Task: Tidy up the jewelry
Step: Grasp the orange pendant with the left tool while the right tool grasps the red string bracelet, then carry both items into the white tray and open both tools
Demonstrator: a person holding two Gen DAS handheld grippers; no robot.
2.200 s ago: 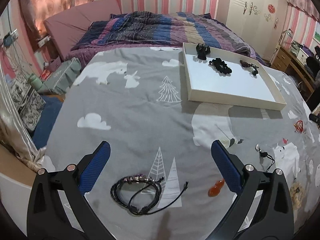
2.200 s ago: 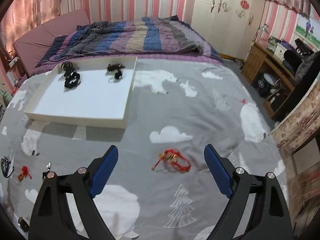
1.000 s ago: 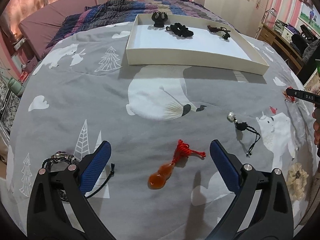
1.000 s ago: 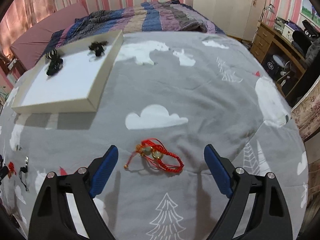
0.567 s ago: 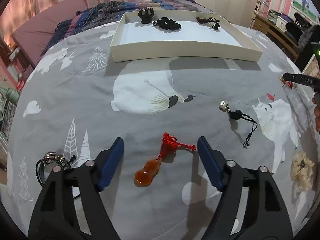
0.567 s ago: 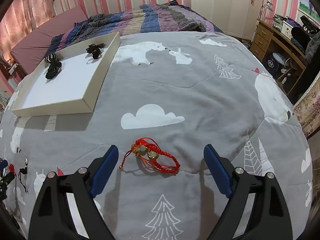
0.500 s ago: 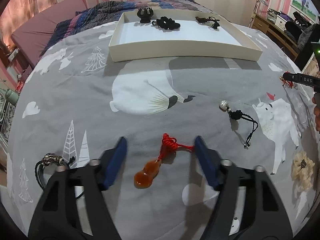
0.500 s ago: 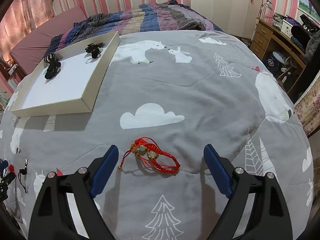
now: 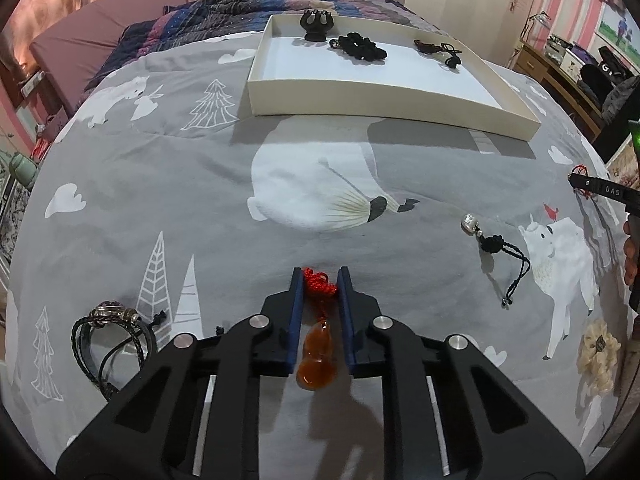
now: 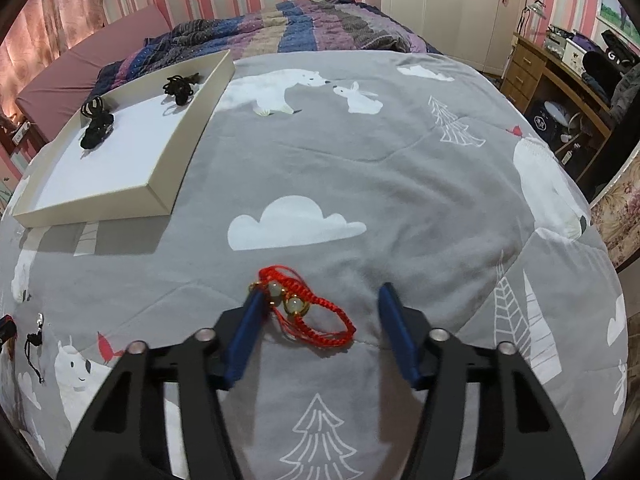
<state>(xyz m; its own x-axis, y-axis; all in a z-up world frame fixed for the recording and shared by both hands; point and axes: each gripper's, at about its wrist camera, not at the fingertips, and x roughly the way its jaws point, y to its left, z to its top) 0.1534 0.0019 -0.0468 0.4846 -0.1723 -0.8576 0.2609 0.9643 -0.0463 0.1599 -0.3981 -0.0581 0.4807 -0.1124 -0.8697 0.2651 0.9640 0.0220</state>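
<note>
An orange gourd pendant (image 9: 318, 356) on a red knotted cord (image 9: 320, 285) lies on the grey bedspread. My left gripper (image 9: 320, 272) is closing on it, and both pads touch the red knot. In the right wrist view, a red woven bracelet (image 10: 316, 316) with two pale beads lies between the fingers of my right gripper (image 10: 321, 291). Its jaws are closing: the left pad touches the beaded end, the right pad is still apart. The shallow cream tray (image 9: 380, 98) at the back holds three dark pieces; the right wrist view shows the tray (image 10: 160, 196) at far left.
A black braided bracelet (image 9: 108, 328) lies at left. A silver bead charm on black cord (image 9: 494, 244) and a cream scrunchie (image 9: 598, 354) lie at right. A striped quilt (image 10: 300, 28) covers the far bed. A wooden desk (image 10: 560, 80) stands beyond the bed's right edge.
My left jaws have closed from wide apart down onto the pendant's red cord. My right jaws have narrowed around the red bracelet. Both hands stayed nearly in place.
</note>
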